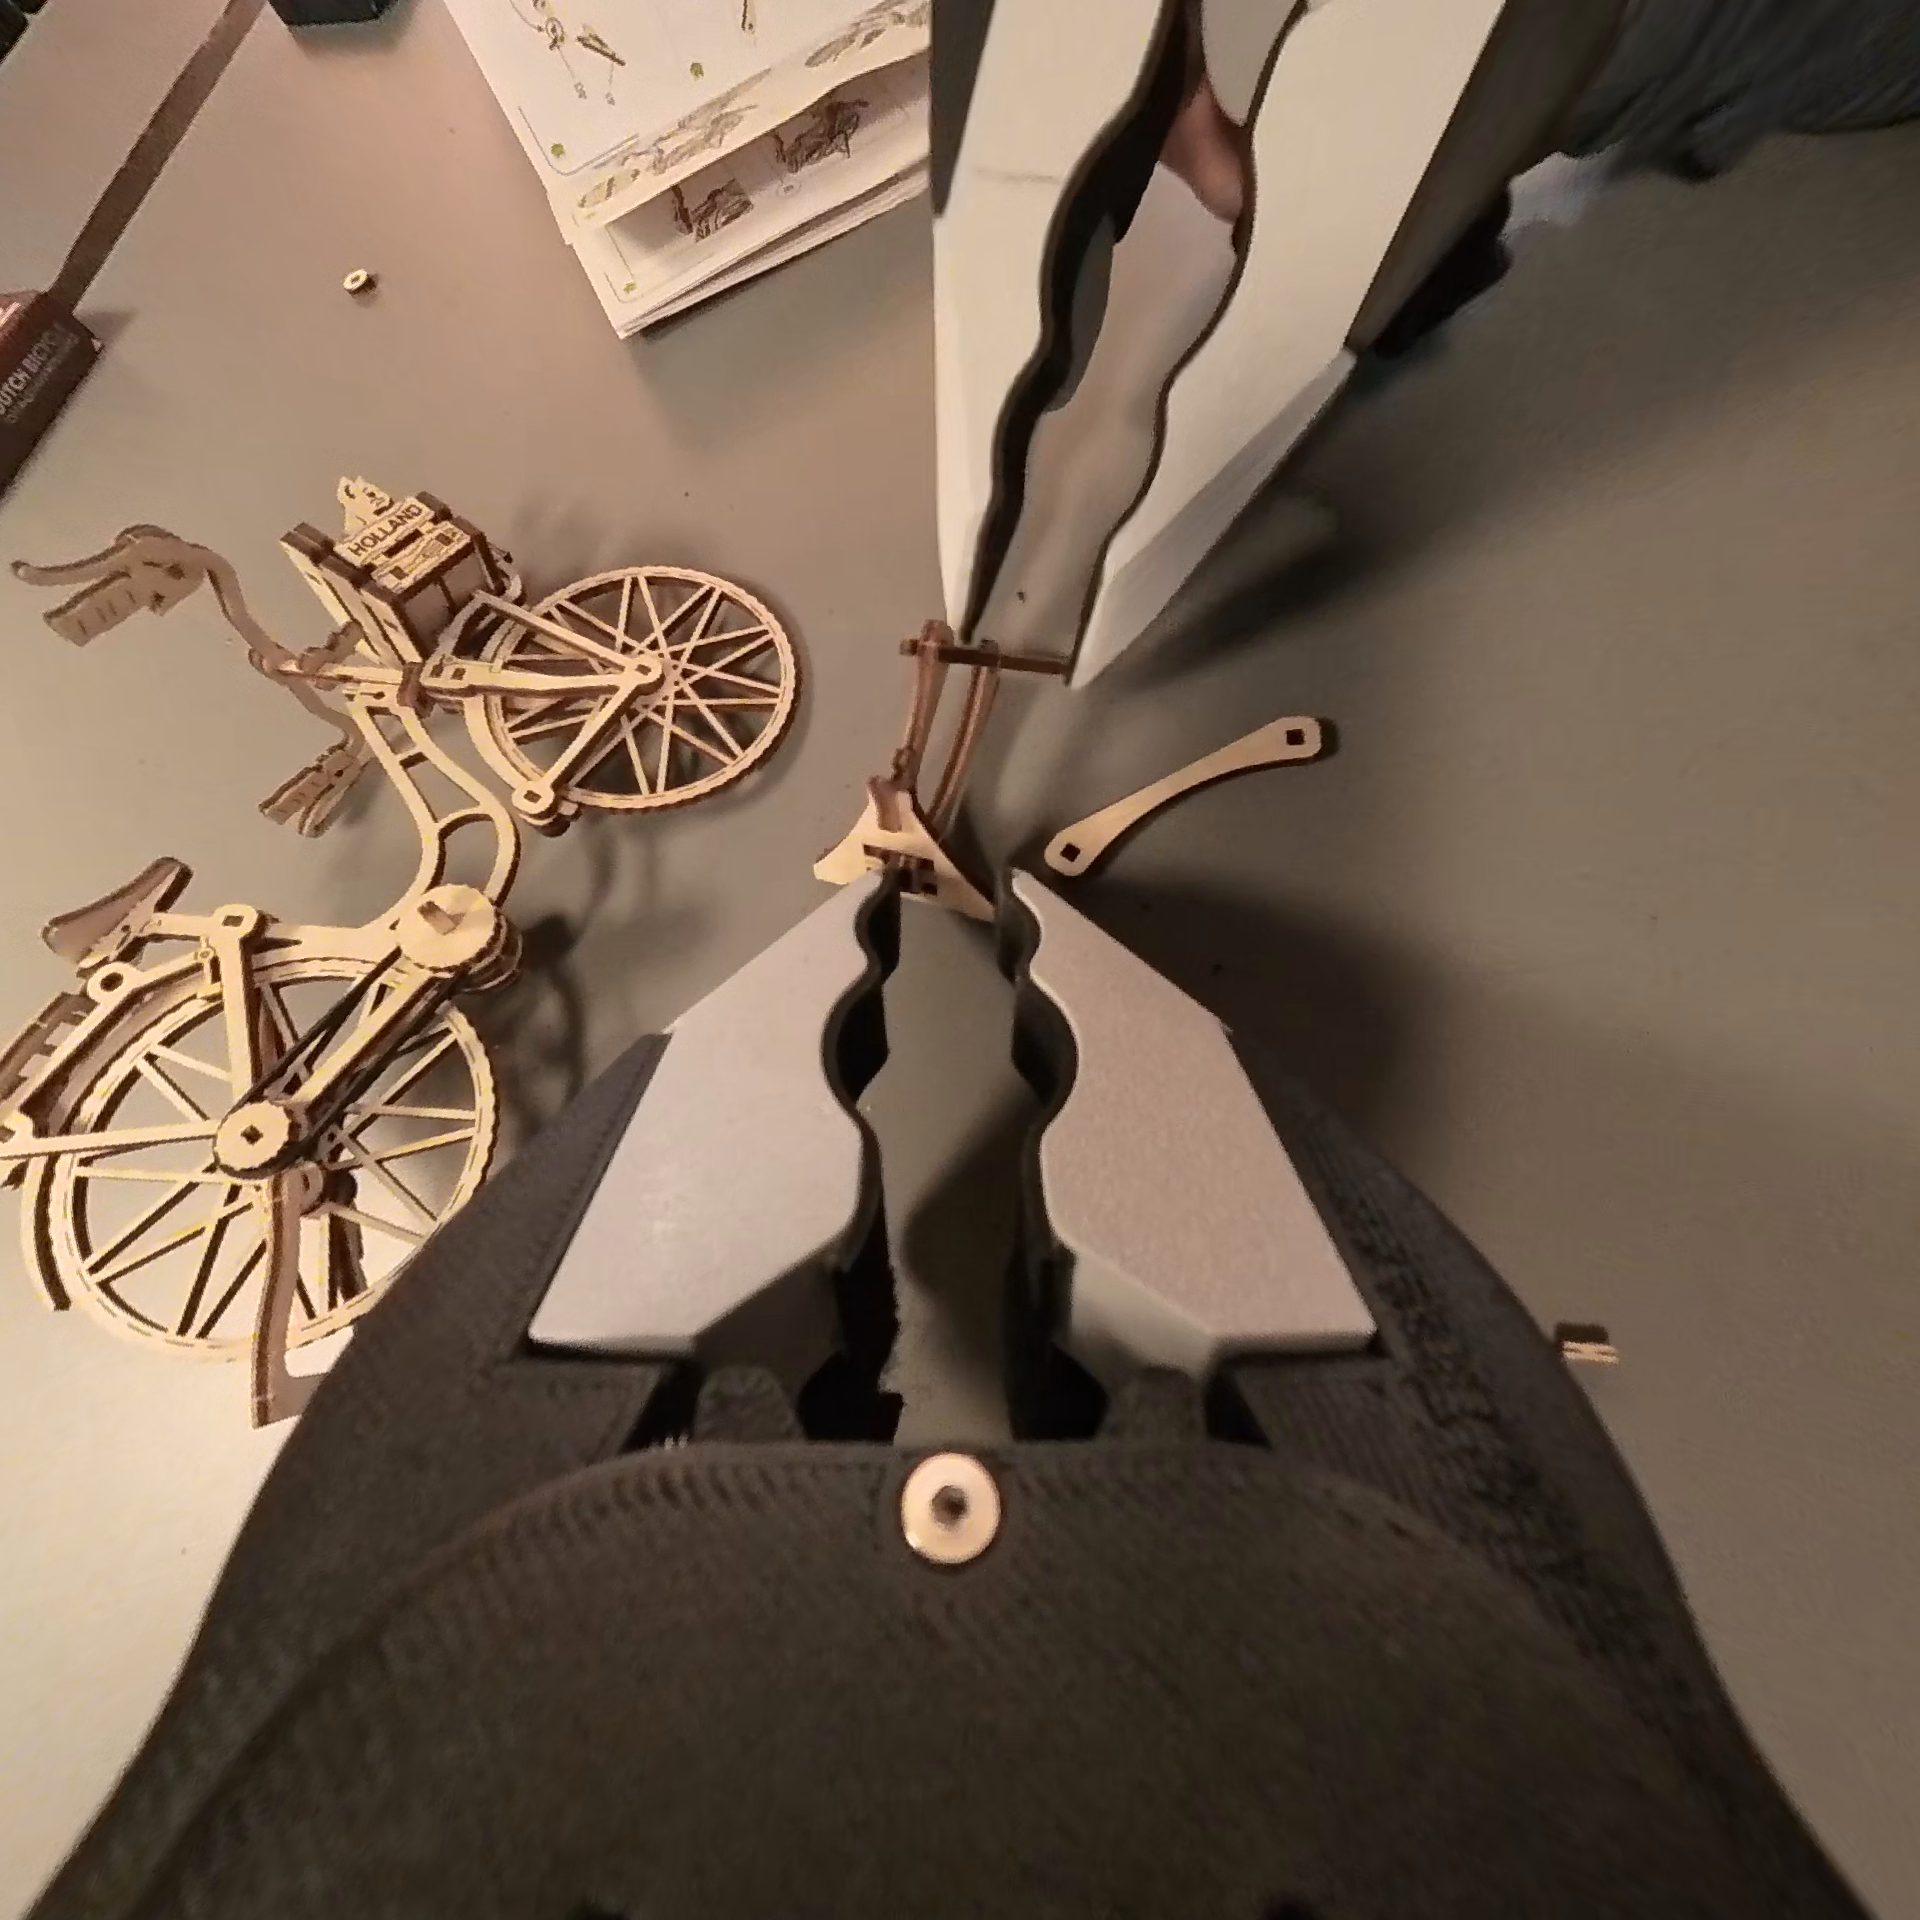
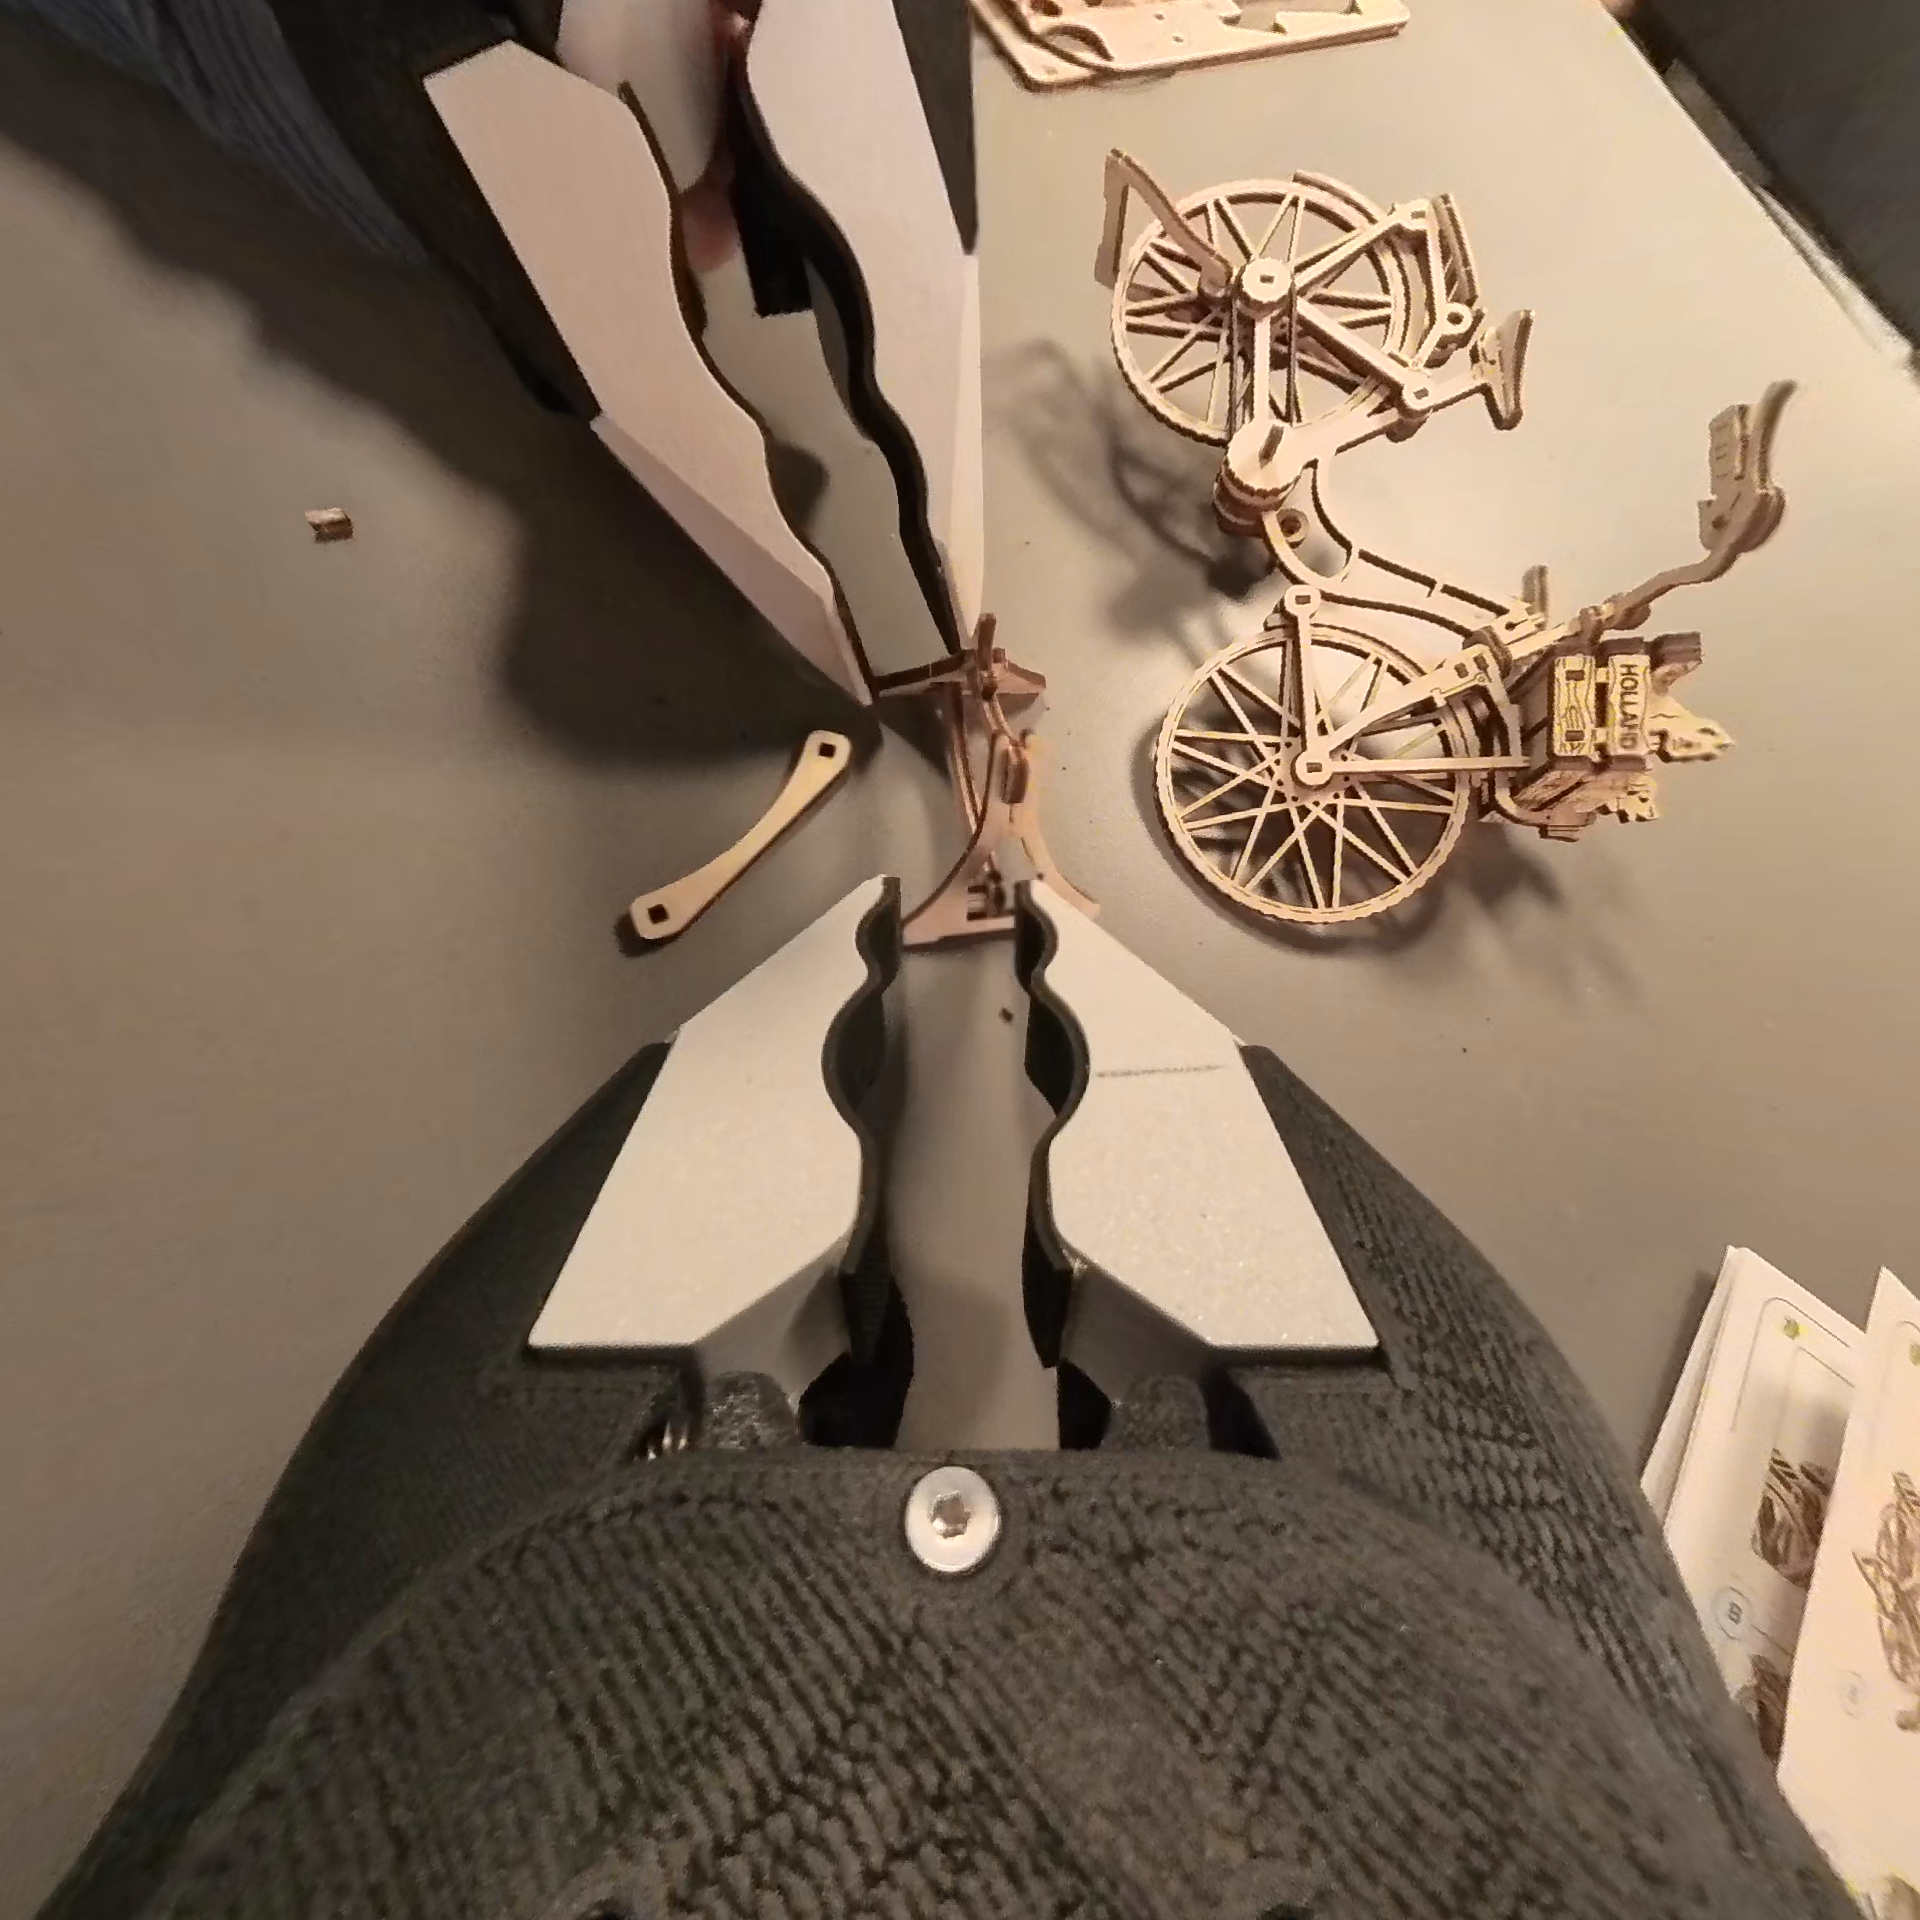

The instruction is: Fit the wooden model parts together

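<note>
A small wooden sub-assembly [image 1: 920,800] of thin curved legs, a cross pin and a fan-shaped foot is held between my two grippers, which face each other tip to tip. My left gripper [image 1: 948,888] is closed on one end of it, my right gripper [image 2: 961,909] on the other end [image 2: 971,831]. Each gripper shows in the other's view, the right gripper [image 1: 1023,649] and the left gripper [image 2: 914,660]. A loose curved wooden strip [image 1: 1184,790] with square end holes lies on the table beside them [image 2: 738,831]. The mostly built wooden bicycle [image 1: 457,935] lies on its side nearby [image 2: 1257,457].
The grey table [image 1: 1558,987] also holds an open instruction booklet [image 1: 727,156], also in the right wrist view [image 2: 1818,1507], a small wooden ring [image 1: 358,281], a tiny wood block [image 2: 330,523], a dark box [image 1: 42,384] at the left edge and a cut-out parts sheet [image 2: 1195,42]. One gripper's finger ends stand about 5 cm off the other's. The mostly built wooden bicycle [image 1: 457,935] is about 8 cm from my left fingertips. Look for it in the right wrist view [image 2: 1252,451] too.
</note>
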Tool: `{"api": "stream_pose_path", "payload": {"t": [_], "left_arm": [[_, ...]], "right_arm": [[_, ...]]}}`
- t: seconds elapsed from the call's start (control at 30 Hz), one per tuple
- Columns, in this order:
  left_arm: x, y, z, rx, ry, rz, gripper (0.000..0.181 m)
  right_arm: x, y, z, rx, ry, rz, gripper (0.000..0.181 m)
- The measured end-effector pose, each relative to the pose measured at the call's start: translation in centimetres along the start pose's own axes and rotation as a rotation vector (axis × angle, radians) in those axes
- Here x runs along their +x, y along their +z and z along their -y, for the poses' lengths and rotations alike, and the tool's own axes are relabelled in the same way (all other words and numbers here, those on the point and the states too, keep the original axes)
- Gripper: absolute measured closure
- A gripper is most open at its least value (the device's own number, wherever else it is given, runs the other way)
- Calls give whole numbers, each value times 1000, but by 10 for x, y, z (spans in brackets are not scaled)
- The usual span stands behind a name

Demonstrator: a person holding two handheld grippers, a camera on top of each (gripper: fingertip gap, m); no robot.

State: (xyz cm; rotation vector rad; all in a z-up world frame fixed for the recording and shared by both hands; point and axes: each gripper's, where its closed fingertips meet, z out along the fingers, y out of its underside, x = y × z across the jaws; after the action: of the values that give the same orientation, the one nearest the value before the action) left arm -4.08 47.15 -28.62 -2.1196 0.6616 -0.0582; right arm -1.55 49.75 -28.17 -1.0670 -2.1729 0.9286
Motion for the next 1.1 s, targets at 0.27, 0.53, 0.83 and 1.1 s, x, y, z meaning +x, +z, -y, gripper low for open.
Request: {"api": "stream_pose_path", "payload": {"t": [0.27, 0.53, 0.83, 1.1], "left_arm": [[1, 0, 0, -1, -4, -9, 163], [1, 0, 0, -1, -4, -10, 163], [1, 0, 0, -1, -6, -11, 163], [1, 0, 0, -1, -5, -11, 163]], "right_arm": [[2, -13, -2, 19, 56, 54, 175], [-6, -4, -7, -19, 47, 86, 175], [-8, -1, -8, -24, 40, 93, 175], [1, -9, 2, 47, 64, 52, 156]]}}
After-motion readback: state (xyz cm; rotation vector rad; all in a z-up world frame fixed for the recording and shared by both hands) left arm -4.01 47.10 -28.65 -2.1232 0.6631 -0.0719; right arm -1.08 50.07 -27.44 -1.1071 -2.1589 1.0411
